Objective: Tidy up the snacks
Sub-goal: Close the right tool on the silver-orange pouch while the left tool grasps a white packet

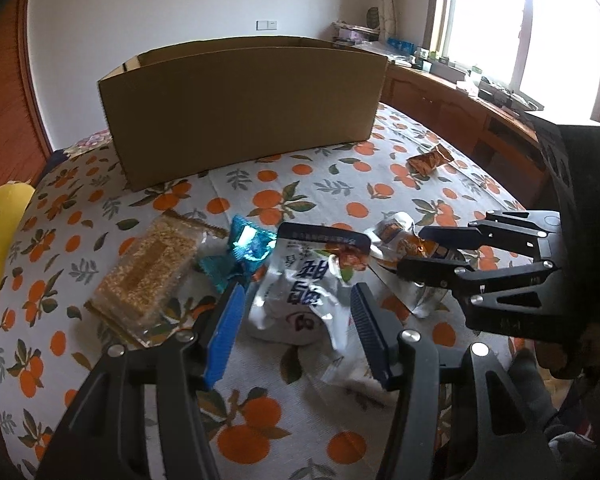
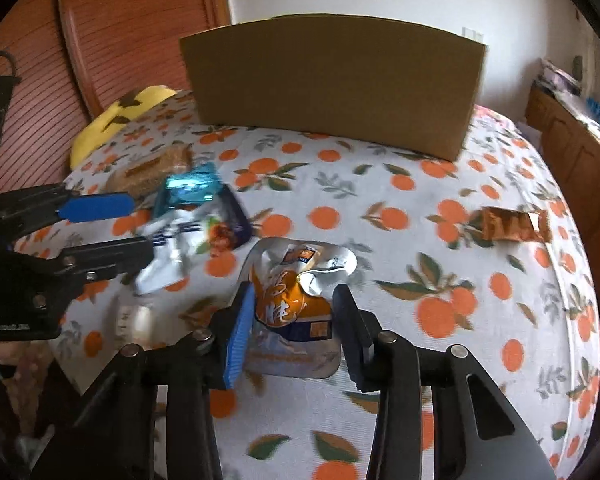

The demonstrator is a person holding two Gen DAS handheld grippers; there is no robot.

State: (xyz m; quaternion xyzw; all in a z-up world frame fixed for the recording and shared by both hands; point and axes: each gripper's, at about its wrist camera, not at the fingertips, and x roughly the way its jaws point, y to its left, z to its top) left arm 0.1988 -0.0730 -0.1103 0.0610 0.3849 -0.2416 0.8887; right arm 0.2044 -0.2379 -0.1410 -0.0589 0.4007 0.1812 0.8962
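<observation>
1. Your left gripper [image 1: 296, 300] has its jaws apart around the silver pouch [image 1: 300, 292], which lies crumpled on the orange-print cloth [image 1: 260, 184]; the pads sit beside it, and you cannot tell from either view whether they touch it.
2. Your right gripper [image 2: 294, 300] also has its jaws apart, one on each side of the orange pouch [image 2: 288, 304], which lies flat on the cloth just to the right of the silver one.
3. The two grippers are close: the right one's fingers [image 1: 440, 268] reach in from the right in the left wrist view, over the orange pouch [image 1: 404, 240].
4. A teal wrapper [image 1: 244, 252] touches the silver pouch's upper left corner, right by your left blue pad [image 1: 224, 332].
5. Left of that lies a clear-wrapped sesame bar [image 1: 148, 276], close to the teal wrapper.
6. A brown snack [image 2: 512, 224] lies alone, well apart to the right.
7. The cardboard box [image 1: 240, 108] stands open-topped at the far side of the cloth, its near wall facing you; its inside is hidden.
8. A yellow cushion [image 1: 0, 256] sits at the cloth's left edge.
</observation>
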